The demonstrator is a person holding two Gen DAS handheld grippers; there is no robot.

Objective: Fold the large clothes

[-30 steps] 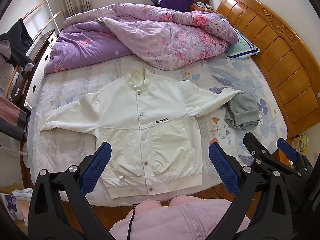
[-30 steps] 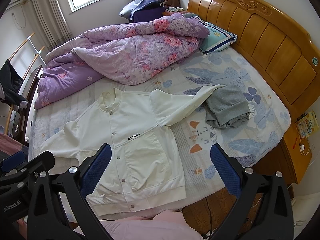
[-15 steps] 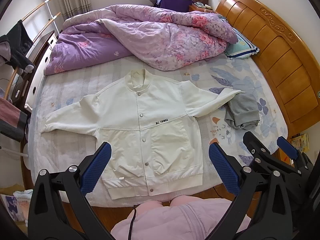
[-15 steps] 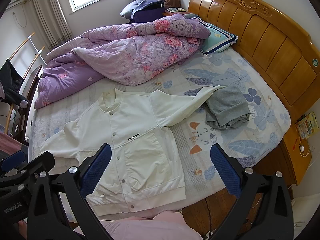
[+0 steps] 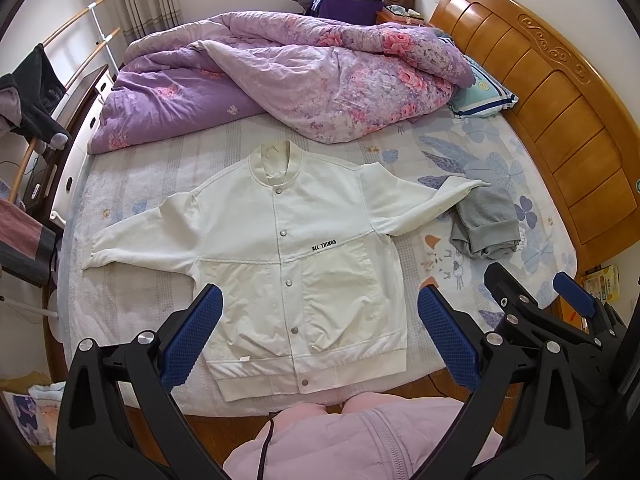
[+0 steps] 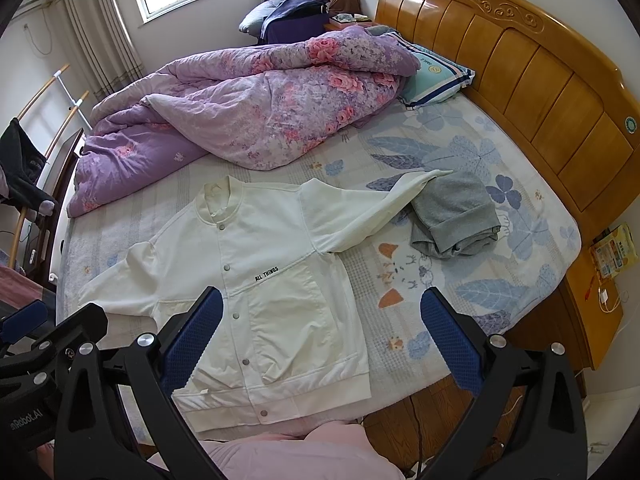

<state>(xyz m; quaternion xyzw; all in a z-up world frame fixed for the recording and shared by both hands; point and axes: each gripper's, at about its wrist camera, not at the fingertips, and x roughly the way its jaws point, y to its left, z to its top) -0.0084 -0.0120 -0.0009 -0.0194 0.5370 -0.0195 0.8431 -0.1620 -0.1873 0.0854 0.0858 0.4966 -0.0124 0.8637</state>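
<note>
Wide bed (image 5: 132, 300) with a carved wooden headboard (image 5: 560, 92) along the right side, covered by a pale sheet printed with blue leaves. Heaped across the far half, a purple floral quilt (image 5: 320, 76), rumpled and partly turned back on itself. Tucked under its right end beside the headboard, a teal striped pillow (image 5: 484, 96).

Spread flat on the near half of the bed, front side up, a white snap-button jacket (image 5: 296, 256). Collar pointing away toward the quilt, ribbed hem at the near edge of the mattress, so long axis of the body running from near to far. Snapped shut down the middle, with "ALL THINGS" printed in black on the chest. Sleeves thrown out sideways: left one lying toward the left edge of the bed, right one angled out toward the headboard, its cuff resting on a folded grey garment (image 5: 486, 220) that lies just beside the jacket.

Nearest the cameras, below the bed edge, part of a person's pink padded coat (image 5: 360, 440). On a low wooden stand past the right corner of the bed, a yellow packet (image 6: 614, 250).

Left gripper (image 5: 318, 340) released, blue pads spread wide, hovering above the jacket's hem and grasping nothing. Right gripper (image 6: 320, 340) likewise spread wide and empty, held over the jacket's lower right part.
</note>
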